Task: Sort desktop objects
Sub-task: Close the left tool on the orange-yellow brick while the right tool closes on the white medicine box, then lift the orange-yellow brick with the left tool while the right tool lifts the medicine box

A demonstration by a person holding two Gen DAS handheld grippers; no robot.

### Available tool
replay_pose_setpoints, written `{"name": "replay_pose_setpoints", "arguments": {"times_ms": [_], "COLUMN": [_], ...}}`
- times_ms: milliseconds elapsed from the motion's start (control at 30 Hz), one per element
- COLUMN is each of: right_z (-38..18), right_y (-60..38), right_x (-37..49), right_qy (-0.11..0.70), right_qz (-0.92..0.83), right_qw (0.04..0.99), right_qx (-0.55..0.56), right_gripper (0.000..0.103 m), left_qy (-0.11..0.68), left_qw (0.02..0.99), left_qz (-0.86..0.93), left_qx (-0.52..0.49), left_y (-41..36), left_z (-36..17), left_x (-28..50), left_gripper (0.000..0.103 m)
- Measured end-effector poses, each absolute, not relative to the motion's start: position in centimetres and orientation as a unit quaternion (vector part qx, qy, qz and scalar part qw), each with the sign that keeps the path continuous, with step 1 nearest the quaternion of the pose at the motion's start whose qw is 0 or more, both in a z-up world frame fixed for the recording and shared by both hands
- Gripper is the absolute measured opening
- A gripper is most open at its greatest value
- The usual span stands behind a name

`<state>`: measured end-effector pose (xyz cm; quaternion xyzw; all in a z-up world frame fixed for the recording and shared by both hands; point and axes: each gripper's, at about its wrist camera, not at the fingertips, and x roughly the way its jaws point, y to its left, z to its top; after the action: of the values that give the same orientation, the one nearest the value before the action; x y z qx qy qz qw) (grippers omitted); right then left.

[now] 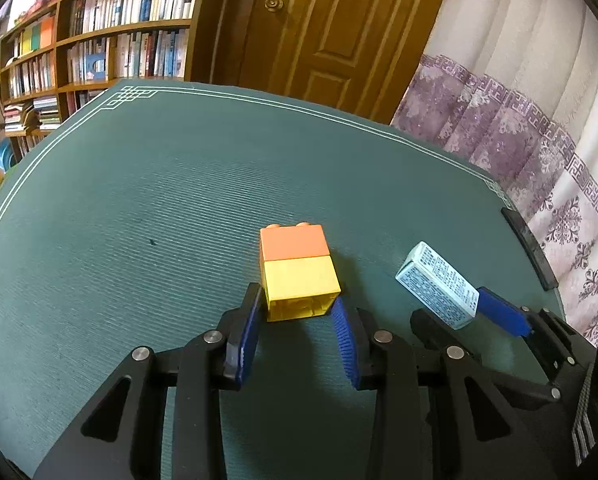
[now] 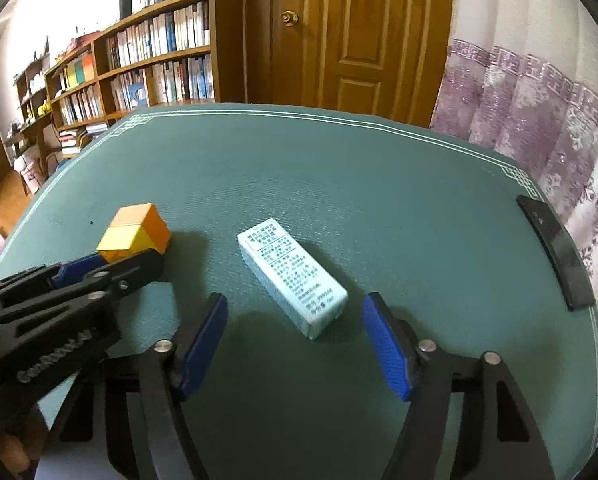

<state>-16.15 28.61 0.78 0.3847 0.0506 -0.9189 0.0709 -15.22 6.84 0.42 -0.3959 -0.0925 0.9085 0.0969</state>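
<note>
Left wrist view: the left gripper (image 1: 297,306) straddles the near, open end of the brick stack (image 1: 297,270), a yellow toy brick with an orange one joined beyond it, lying on its side on the green table mat (image 1: 159,200). The blue pads (image 1: 251,320) sit at the yellow brick's flanks, seemingly touching or nearly so; whether they already pinch it cannot be told. Right of the stack, the light blue carton (image 1: 439,288) lies between the right gripper's fingers.

Right wrist view: the right gripper (image 2: 295,320) is spread wide, its pads well clear of both long sides of the carton (image 2: 293,276), which lies flat and slanted on the mat (image 2: 339,180), its near end between the fingertips. The brick stack (image 2: 135,234) lies left of the carton, and a black slab (image 2: 555,252) lies right of it at the mat's edge.

This looks like the grasping step for both items. Next, each gripper needs to close squarely, the right one probably after advancing or twisting to match the carton's slant.
</note>
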Motion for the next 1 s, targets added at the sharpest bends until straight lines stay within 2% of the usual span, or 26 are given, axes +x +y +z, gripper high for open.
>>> {"name": "replay_pose_setpoints", "arguments": {"times_ms": [133, 233, 333, 467, 500, 700, 1000], "right_z": [0.7, 0.5, 0.6, 0.7, 0.6, 0.8, 1.8], "right_y": [28.6, 28.6, 28.7, 28.5, 28.5, 29.0, 31.6], "right_x": [-17.0, -17.7, -18.0, -17.7, -17.6, -16.7, -14.6], "right_qy": [0.053, 0.051, 0.051, 0.054, 0.054, 0.034, -0.030], "right_qz": [-0.916, -0.911, -0.911, -0.911, -0.911, -0.910, -0.909], "right_qw": [0.078, 0.088, 0.092, 0.095, 0.095, 0.080, 0.058], "right_qx": [0.391, 0.399, 0.398, 0.397, 0.398, 0.405, 0.411], "right_gripper": [0.067, 0.059, 0.046, 0.038, 0.036, 0.031, 0.030], "left_qy": [-0.101, -0.107, -0.109, -0.106, -0.104, -0.092, -0.073], "left_qw": [0.105, 0.110, 0.111, 0.111, 0.110, 0.108, 0.127], "left_qz": [0.907, 0.906, 0.907, 0.908, 0.909, 0.913, 0.920], "left_qx": [-0.395, -0.394, -0.392, -0.389, -0.388, -0.382, -0.364], "left_y": [6.6, 6.5, 6.4, 6.2, 6.2, 6.5, 8.1], "left_z": [0.4, 0.4, 0.4, 0.3, 0.4, 0.7, 2.0], "left_x": [-15.4, -15.5, -15.5, -15.5, -15.5, -15.3, -14.2], "left_gripper": [0.043, 0.045, 0.046, 0.046, 0.042, 0.039, 0.037]}}
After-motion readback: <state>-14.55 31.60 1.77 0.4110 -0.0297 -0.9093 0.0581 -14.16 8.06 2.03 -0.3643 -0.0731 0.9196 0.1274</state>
